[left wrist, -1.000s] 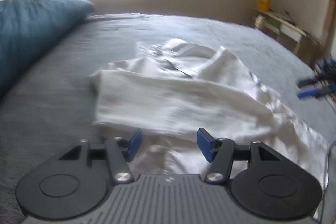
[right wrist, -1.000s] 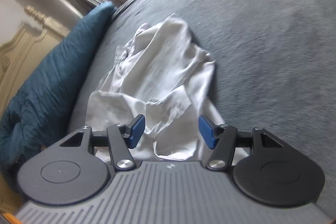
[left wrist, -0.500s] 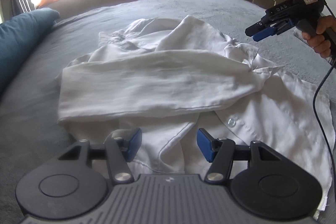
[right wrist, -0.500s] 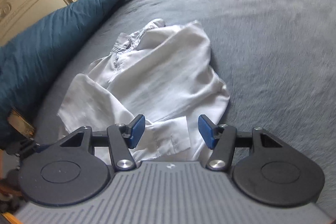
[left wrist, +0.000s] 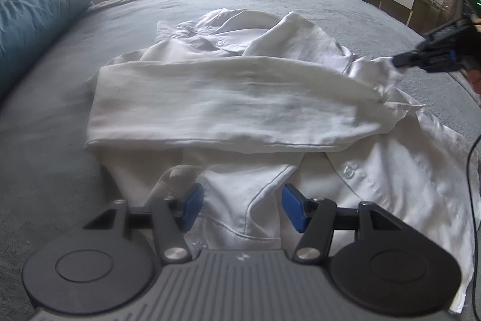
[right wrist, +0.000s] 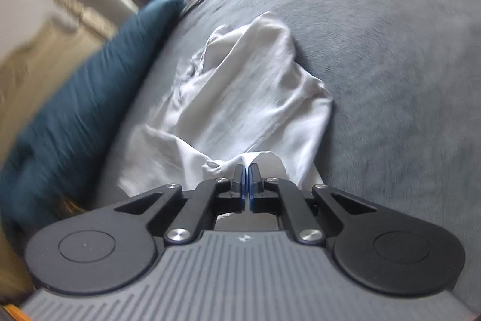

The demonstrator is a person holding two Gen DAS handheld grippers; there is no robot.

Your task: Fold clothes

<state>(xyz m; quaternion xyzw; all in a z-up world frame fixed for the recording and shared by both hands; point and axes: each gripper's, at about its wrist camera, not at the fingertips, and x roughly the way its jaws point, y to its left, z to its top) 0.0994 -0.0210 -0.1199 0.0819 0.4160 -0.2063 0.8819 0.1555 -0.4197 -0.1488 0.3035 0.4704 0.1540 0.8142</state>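
White shirt (left wrist: 228,98): rumpled on the grey bed (left wrist: 45,176), one sleeve laid across its body. Our right gripper (right wrist: 247,181), jaws closed, pinches that sleeve's cuff (left wrist: 383,71); our left gripper (left wrist: 239,208), jaws apart, hovers over the near hem. We judge sleeve placement in hand; next, the cuff wants carrying clear without dragging the body

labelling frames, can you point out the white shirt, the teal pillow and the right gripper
white shirt (left wrist: 228,98), left wrist view, on the sleeve folded across
teal pillow (left wrist: 33,20), left wrist view, on its top face
right gripper (right wrist: 247,170), right wrist view, between its closed fingertips
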